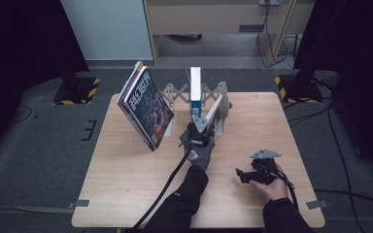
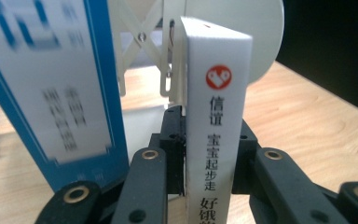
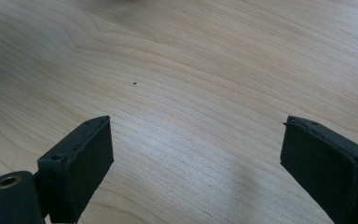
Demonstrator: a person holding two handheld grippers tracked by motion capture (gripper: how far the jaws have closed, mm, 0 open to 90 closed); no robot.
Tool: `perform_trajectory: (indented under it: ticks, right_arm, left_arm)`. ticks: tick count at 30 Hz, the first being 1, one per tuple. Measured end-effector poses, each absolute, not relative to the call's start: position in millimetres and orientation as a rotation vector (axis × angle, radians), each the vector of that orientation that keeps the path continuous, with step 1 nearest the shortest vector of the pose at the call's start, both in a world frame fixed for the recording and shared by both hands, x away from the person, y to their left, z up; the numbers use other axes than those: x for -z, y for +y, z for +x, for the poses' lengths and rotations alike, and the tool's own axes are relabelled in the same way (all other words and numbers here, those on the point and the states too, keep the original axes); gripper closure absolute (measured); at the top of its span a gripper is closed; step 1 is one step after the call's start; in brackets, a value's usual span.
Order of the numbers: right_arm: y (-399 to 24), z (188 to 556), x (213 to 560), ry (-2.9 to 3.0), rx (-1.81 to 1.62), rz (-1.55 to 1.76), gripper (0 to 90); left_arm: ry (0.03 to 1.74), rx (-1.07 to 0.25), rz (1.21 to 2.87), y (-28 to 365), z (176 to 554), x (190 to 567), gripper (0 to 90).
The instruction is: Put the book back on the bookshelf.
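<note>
My left gripper (image 1: 200, 127) (image 2: 208, 128) is shut on the spine of a white book (image 2: 217, 93) with a red heart logo and black characters. In the high view this white book (image 1: 216, 109) leans at the right end of a pale accordion book rack (image 1: 174, 92) at the table's far middle. A blue-and-white book (image 1: 194, 83) (image 2: 51, 88) stands upright in the rack just left of it. My right gripper (image 1: 241, 175) (image 3: 196, 161) rests low over the wooden table (image 1: 126, 174) at the front right, open, with bare wood between its jaws.
A stack of magazines (image 1: 144, 107) leans tilted at the rack's left end. Black stands with yellow-striped feet (image 1: 77, 90) sit on the floor beyond both far corners. Tape tabs mark the table's front corners (image 1: 79, 203).
</note>
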State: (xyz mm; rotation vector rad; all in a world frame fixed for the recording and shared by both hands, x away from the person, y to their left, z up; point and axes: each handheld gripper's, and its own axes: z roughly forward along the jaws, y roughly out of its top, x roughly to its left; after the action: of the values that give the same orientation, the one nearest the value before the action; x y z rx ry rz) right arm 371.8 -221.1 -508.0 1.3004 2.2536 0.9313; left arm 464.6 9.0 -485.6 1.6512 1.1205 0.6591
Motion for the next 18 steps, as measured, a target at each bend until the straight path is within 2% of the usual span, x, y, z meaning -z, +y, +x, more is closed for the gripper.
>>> perform_trajectory:
  ticks: [12,18]
  right_arm:
    - [-220.4,372.8,509.7,2.268,-0.922,1.297,9.8]
    - [-221.1,372.8,509.7,2.270,-0.918,1.304,9.8]
  left_arm:
    - [1.100,-0.607,1.704,11.6,464.8,503.3,69.7]
    - [1.032,-0.576,1.736,16.7,456.9,504.1,62.8]
